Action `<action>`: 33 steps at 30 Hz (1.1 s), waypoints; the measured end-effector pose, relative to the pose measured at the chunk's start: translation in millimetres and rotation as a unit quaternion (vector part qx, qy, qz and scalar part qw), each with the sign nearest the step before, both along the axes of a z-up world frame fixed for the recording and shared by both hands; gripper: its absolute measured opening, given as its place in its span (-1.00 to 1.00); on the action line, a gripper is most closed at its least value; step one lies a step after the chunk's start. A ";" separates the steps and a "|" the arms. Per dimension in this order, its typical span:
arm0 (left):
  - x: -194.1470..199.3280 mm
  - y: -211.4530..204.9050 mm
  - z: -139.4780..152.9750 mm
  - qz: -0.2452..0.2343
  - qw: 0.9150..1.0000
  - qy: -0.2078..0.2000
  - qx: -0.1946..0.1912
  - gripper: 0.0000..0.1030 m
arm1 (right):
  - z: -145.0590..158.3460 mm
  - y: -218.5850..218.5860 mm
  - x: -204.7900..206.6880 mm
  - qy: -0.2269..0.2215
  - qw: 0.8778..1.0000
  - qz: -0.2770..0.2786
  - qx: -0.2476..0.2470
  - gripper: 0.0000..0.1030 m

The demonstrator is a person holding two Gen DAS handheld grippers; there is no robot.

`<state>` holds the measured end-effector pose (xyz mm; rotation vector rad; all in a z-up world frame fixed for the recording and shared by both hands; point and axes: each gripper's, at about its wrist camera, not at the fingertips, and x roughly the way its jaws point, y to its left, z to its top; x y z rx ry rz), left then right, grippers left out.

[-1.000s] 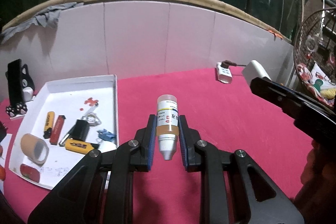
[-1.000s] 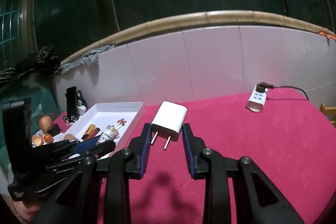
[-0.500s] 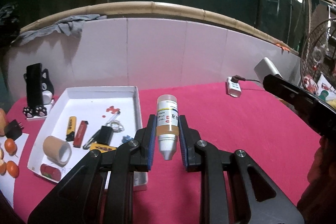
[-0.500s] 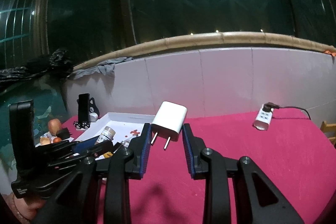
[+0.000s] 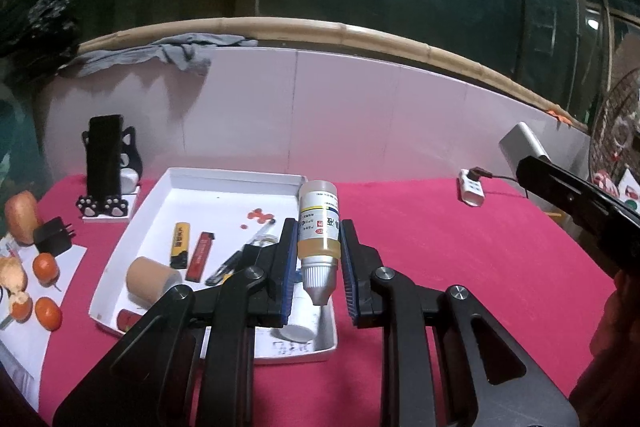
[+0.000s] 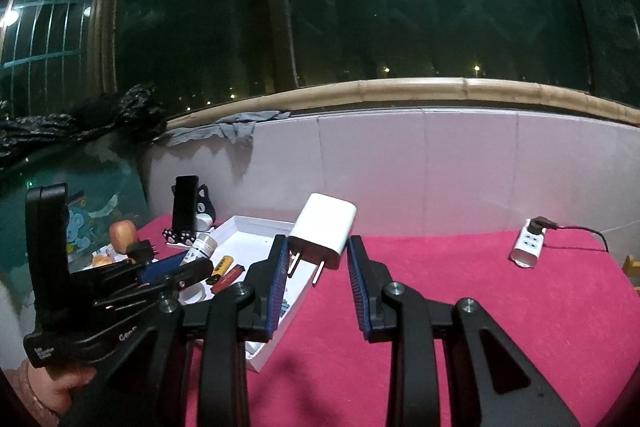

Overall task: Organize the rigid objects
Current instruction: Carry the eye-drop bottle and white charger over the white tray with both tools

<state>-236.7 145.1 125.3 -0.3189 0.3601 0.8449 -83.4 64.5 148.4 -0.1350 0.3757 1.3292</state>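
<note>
My left gripper (image 5: 318, 259) is shut on a small dropper bottle (image 5: 319, 227) with amber liquid, cap end towards me, held above the right part of the white tray (image 5: 224, 179). The tray holds a yellow lighter (image 5: 180, 243), a red lighter (image 5: 201, 255), a tape roll (image 5: 150, 281) and other small items. My right gripper (image 6: 318, 267) is shut on a white plug charger (image 6: 324, 229), prongs towards me, held above the tray's right edge (image 6: 280, 331). The left gripper (image 6: 160, 277) with the bottle (image 6: 200, 247) shows at the left of the right wrist view.
A red cloth (image 5: 460, 247) covers the table. A white power strip (image 5: 472, 189) with a cable lies at the far right. A black phone on a cat stand (image 5: 106, 171), a black adapter (image 5: 52, 237) and small oranges (image 5: 46, 267) are left of the tray. A white wall panel (image 5: 340, 115) runs behind.
Both grippers have moved left, and the tray now lies under them. The left gripper is over the tray with the bottle; the right still holds the charger.
</note>
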 end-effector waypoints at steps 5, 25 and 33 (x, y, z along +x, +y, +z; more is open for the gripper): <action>-13.6 4.0 -1.1 0.011 1.000 -0.007 -0.004 -0.62 | 0.7 6.5 -9.2 -0.001 1.000 0.011 -0.004 -0.44; -58.6 37.3 -2.9 0.061 0.998 -0.007 -0.009 -0.62 | -2.6 59.7 -41.3 0.000 0.998 0.053 -0.028 -0.44; -77.9 67.4 5.7 0.092 0.996 -0.004 -0.003 -0.62 | 1.3 79.5 -48.2 0.001 0.998 0.064 -0.029 -0.44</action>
